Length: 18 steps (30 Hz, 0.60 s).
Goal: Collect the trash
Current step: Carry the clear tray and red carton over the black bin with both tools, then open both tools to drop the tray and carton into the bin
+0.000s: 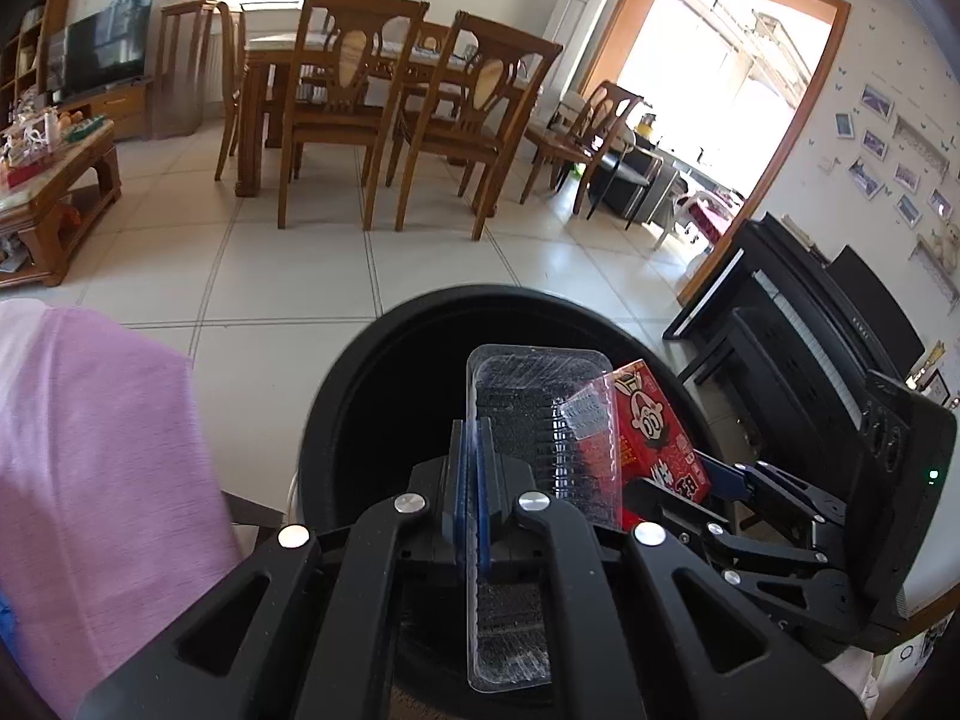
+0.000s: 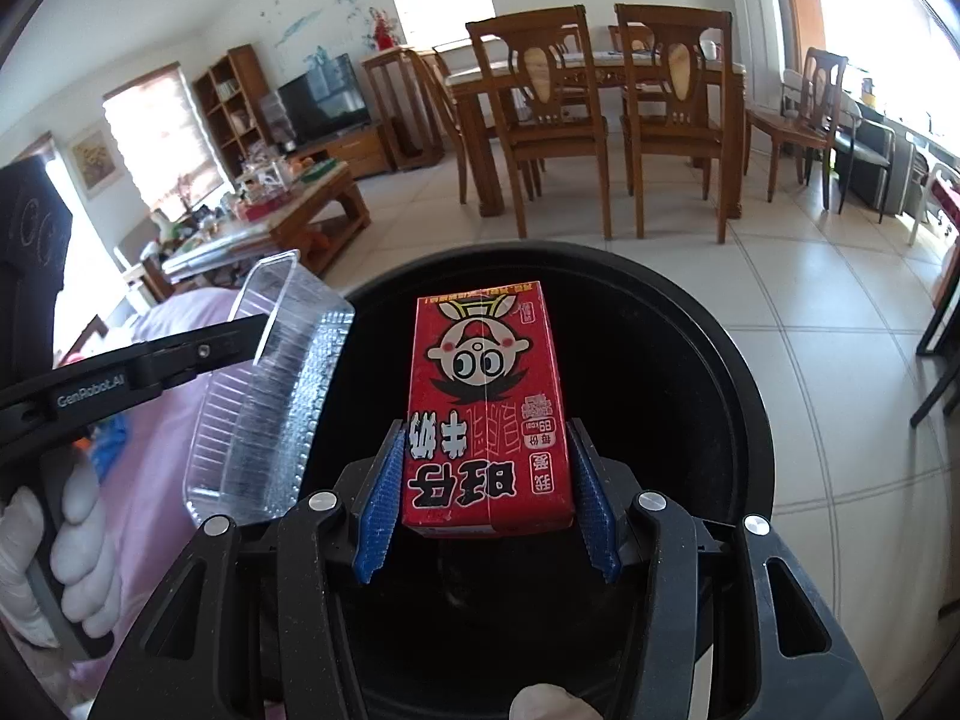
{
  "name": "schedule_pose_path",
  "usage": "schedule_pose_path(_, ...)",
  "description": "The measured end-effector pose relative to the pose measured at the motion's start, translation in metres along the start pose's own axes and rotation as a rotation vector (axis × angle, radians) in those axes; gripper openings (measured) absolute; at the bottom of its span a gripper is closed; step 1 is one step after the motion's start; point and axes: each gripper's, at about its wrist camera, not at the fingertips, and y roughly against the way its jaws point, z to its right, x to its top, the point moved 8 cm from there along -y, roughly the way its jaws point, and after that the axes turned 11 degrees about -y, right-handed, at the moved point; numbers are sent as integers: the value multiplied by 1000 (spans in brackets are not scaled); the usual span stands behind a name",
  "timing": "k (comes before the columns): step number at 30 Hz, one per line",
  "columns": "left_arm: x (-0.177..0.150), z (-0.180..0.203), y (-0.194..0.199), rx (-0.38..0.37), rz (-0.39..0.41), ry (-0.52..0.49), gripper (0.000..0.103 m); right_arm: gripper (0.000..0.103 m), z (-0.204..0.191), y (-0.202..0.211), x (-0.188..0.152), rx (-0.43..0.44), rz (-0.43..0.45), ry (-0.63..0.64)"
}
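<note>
A home's combined living and dining room is shown: a wooden dining table (image 2: 600, 69) ringed by carved chairs (image 2: 552, 114), a television (image 2: 324, 99) on a low cabinet, a cluttered coffee table (image 2: 300, 210), a black piano (image 1: 798, 324), framed photographs (image 1: 876, 144) and a tiled floor (image 1: 288, 282).

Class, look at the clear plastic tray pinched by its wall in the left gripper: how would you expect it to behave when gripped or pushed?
The clear plastic tray looks thin-walled, so it probably flexes or crackles under the left gripper. One shut pinch on its wall carries it, suggesting little weight. Its glossy ribbed surface may be slippery.
</note>
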Motion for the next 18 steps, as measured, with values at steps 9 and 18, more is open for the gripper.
schedule_pose_path(9, -19, 2, -35, 30, -80, -29, 3, 51, 16, -19, -10, -24, -24, 3)
schedule_pose_path(18, -32, -2, -41, 40, -116, -37, 3, 51, 6, -33, -8, -23, -45, 34)
